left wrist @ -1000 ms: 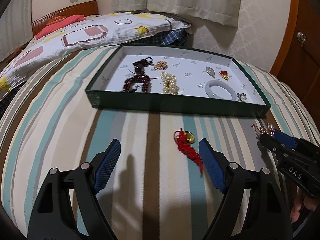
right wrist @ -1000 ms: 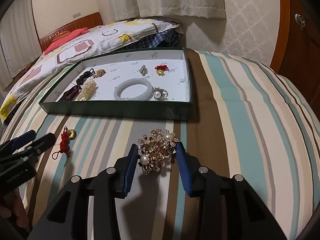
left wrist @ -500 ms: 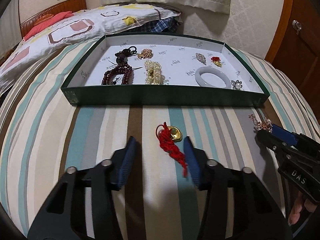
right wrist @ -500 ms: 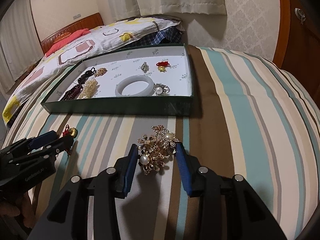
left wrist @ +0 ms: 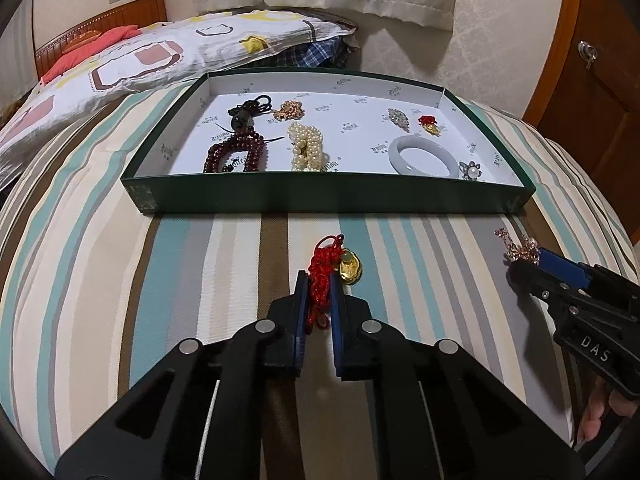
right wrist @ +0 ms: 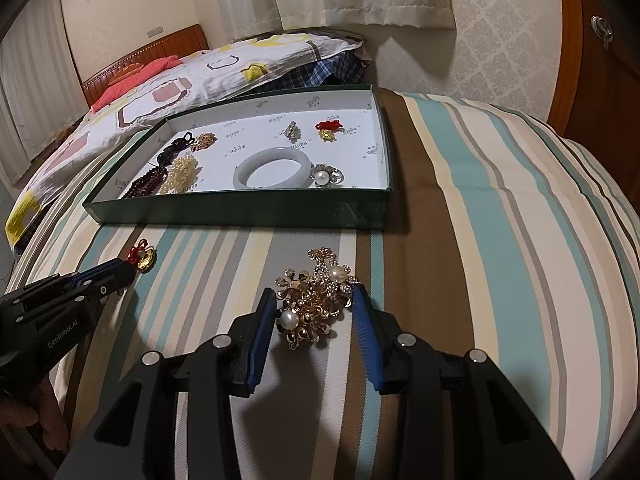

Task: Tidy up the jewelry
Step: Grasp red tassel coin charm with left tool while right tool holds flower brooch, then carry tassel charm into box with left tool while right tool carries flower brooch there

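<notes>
The left gripper [left wrist: 319, 280], jaws just closing, pinches only the red knotted charm's [left wrist: 320, 276] cord; its gold pendant ahead may swing loose

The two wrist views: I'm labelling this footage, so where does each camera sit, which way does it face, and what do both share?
Left wrist: on the left gripper, looking down its fingers at the red knot charm between its pads; the right gripper and fingertips of a hand show.
Right wrist: on the right gripper, looking at the gold pearl brooch; the left gripper shows.
Shared: the green tray.
</notes>
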